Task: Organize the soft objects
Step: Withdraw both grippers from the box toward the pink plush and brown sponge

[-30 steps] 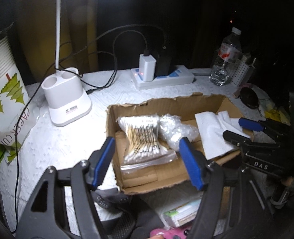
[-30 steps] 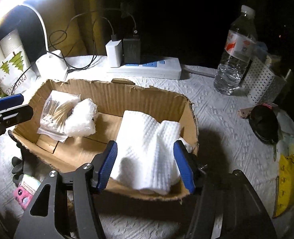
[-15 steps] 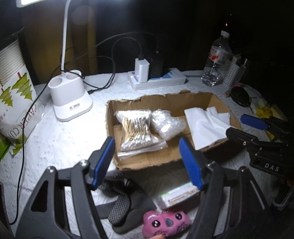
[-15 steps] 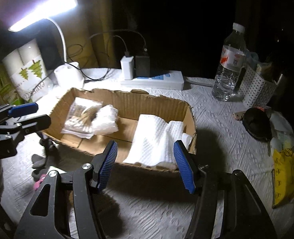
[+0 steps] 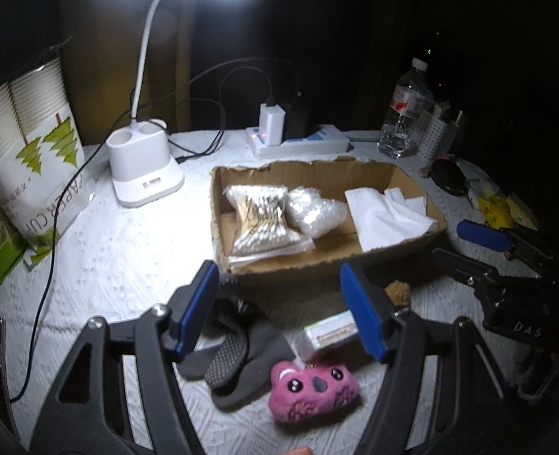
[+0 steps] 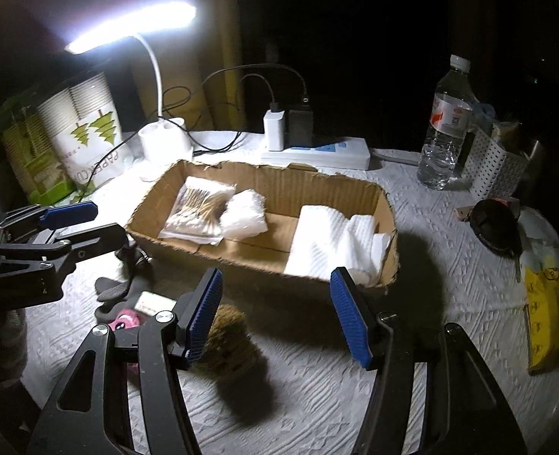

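A white embossed cloth is covering the bench (image 5: pixel 120 250), and one desk lamp (image 5: pixel 145 178) is lighting it while the room behind is lying in darkness. At nine o'clock in the left wrist view one sleeve of paper cups (image 5: pixel 33 151) is leaning. One torn cardboard box (image 5: pixel 310 265) is sitting mid-bench, holding three things: one bag of cotton swabs (image 5: pixel 260 220) at its left end, one clear crinkled bag (image 5: pixel 313 210) touching it, and one stack of white paper towels (image 5: pixel 382 216) at the right end. At twelve o'clock one power strip (image 5: pixel 298 144) is carrying two chargers; at two o'clock one water bottle (image 5: pixel 404 113) is standing beside one white perforated basket (image 6: pixel 495 167).

In front of the box, at six o'clock, are lying dark grey socks (image 5: pixel 237 345), perhaps a pair, one small packet (image 5: pixel 328 335), one pink plush toy (image 5: pixel 313 386) and one brown fuzzy thing (image 6: pixel 230 337).

The left gripper (image 5: pixel 279 311) is tilting down over the socks, its fingers standing apart and empty. The right gripper (image 6: pixel 277 314) is tilting down before the box, its fingers apart and empty too.
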